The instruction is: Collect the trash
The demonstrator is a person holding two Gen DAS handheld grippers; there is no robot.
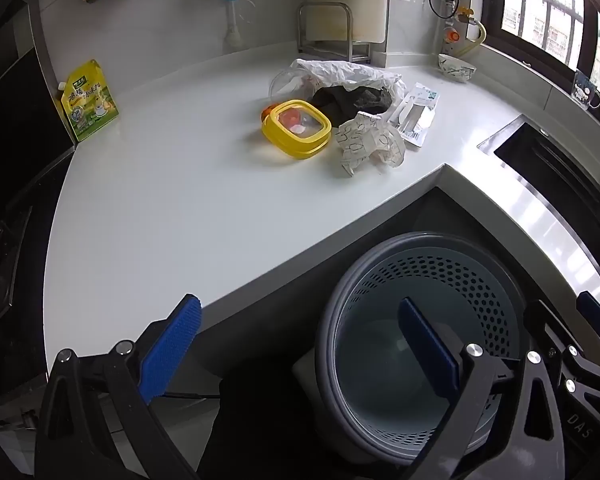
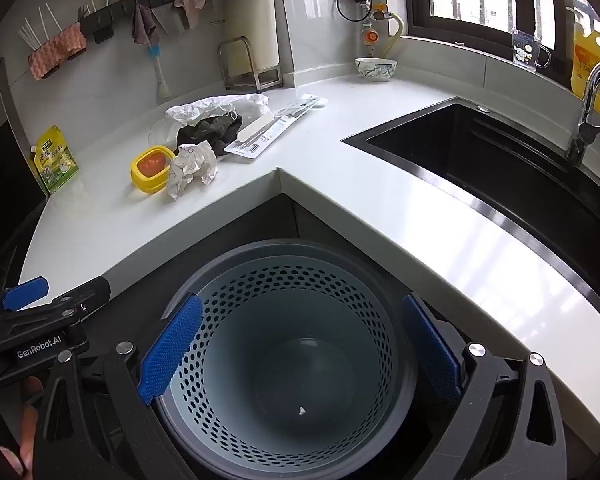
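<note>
Two grippers hang over the round grey perforated plastic bin [image 2: 284,364], which stands on the floor in the inner corner of the white L-shaped counter [image 1: 172,208], and both have their blue pads spread wide with nothing between them. The trash is not under either one. It lies in a small heap on the counter, beyond the inner corner and toward the back wall.

Nearest to that corner is the crumpled white paper with dark scribbles [image 1: 370,142], which touches the yellow square box with a clear lid [image 1: 297,128]. Behind it lie a dark crumpled cloth-like wad [image 1: 352,102], a wrinkled white plastic bag [image 1: 340,72] and a flat white sealed packet [image 1: 416,114], whose long axis runs from the counter edge toward the back wall.

From the left gripper [image 1: 300,344] the heap is straight ahead and slightly to the right. From the right gripper [image 2: 300,344] it is ahead and to the left. In my judgement both arms have about the same reach, the left perhaps a little shorter, and the crumpled paper is the easiest first piece.
</note>
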